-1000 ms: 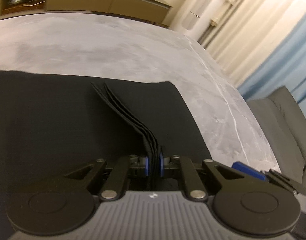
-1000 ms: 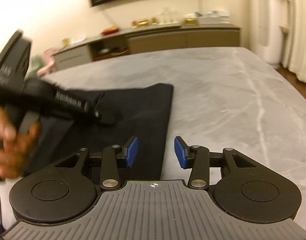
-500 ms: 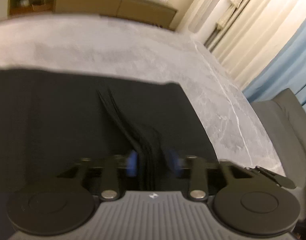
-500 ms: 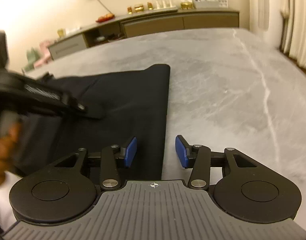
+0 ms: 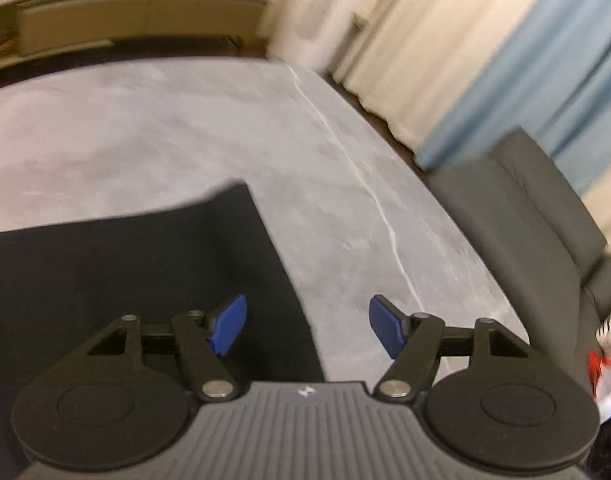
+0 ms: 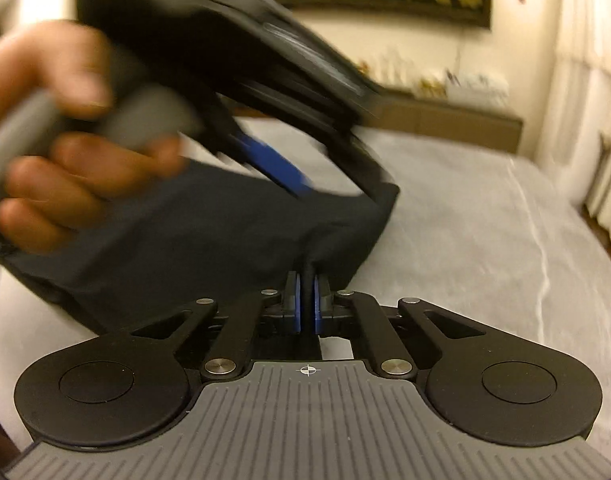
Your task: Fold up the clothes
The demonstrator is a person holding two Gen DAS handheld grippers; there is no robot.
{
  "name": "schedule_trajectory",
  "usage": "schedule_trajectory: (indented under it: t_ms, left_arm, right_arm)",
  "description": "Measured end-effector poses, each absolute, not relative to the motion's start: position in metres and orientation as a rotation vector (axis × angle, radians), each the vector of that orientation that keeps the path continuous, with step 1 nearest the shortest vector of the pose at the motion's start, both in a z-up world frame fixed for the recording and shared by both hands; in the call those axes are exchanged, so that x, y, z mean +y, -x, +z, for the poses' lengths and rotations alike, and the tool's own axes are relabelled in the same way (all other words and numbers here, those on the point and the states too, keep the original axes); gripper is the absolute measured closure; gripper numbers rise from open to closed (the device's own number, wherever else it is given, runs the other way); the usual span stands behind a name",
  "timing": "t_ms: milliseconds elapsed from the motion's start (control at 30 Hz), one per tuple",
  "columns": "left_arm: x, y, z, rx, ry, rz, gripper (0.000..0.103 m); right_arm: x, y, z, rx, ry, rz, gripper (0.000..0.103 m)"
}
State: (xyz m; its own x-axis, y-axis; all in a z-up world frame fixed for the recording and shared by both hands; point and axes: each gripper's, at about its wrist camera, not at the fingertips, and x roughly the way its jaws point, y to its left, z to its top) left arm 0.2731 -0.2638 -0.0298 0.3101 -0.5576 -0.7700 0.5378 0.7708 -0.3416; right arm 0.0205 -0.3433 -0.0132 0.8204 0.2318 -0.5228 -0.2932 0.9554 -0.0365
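A black folded garment (image 5: 137, 264) lies on the grey marble table (image 5: 185, 128). In the left wrist view my left gripper (image 5: 307, 330) is open above the garment's right edge, with nothing between its blue pads (image 5: 229, 326). In the right wrist view my right gripper (image 6: 306, 304) is shut on the near edge of the black garment (image 6: 209, 240), and the cloth rises in a fold from the pads. The left gripper (image 6: 325, 184) hangs blurred over the cloth there, held by a hand (image 6: 65, 136).
A long sideboard (image 5: 125, 20) stands beyond the table's far edge. A grey chair (image 5: 525, 216) sits at the table's right side, with cream and blue curtains (image 5: 505, 60) behind it. Bare marble (image 6: 485, 240) stretches right of the garment.
My left gripper let go of the bunched black cloth, opened and lifted off it. My right gripper moved onto the garment's edge and closed on it.
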Motion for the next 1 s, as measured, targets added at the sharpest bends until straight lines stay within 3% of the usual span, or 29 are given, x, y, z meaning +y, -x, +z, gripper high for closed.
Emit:
schedule_trajectory:
  t_ms: [33,67,100,133,167,233,400,467,633,1000]
  left_arm:
    - [-0.261,-0.271,-0.03,1.015,-0.003,-0.708,0.089]
    - [-0.255,-0.267,-0.028,0.995,-0.024,-0.684,0.093]
    - [-0.248,-0.264,-0.027,0.974,-0.045,-0.661,0.093]
    - [-0.242,-0.26,-0.025,0.953,-0.066,-0.638,0.093]
    - [-0.226,-0.257,-0.02,0.93,-0.045,-0.624,0.093]
    - [-0.182,-0.251,-0.008,0.89,0.028,-0.593,0.093]
    - [-0.086,-0.251,-0.026,0.922,0.137,-0.454,0.092]
    - [-0.075,-0.255,-0.047,0.958,0.137,-0.415,0.088]
    - [-0.059,-0.251,-0.072,0.961,0.187,-0.381,0.08]
    - [-0.069,-0.247,-0.058,0.846,0.126,-0.259,0.092]
  right_arm:
    - [-0.342,-0.019,-0.013,0.525,0.123,0.297,0.1]
    - [-0.341,-0.018,-0.014,0.514,0.124,0.31,0.1]
    - [-0.34,-0.019,-0.015,0.508,0.118,0.316,0.1]
    - [-0.341,-0.019,-0.016,0.508,0.103,0.322,0.093]
    - [-0.342,-0.02,-0.016,0.507,0.081,0.327,0.078]
    - [-0.347,-0.019,-0.011,0.495,0.013,0.352,0.068]
    - [-0.352,-0.021,-0.005,0.494,-0.155,0.509,0.071]
    - [-0.343,-0.03,-0.014,0.534,-0.146,0.539,0.083]
    - [-0.3,-0.039,-0.042,0.632,-0.026,0.566,0.085]
    - [-0.276,-0.042,-0.05,0.646,0.073,0.53,0.084]
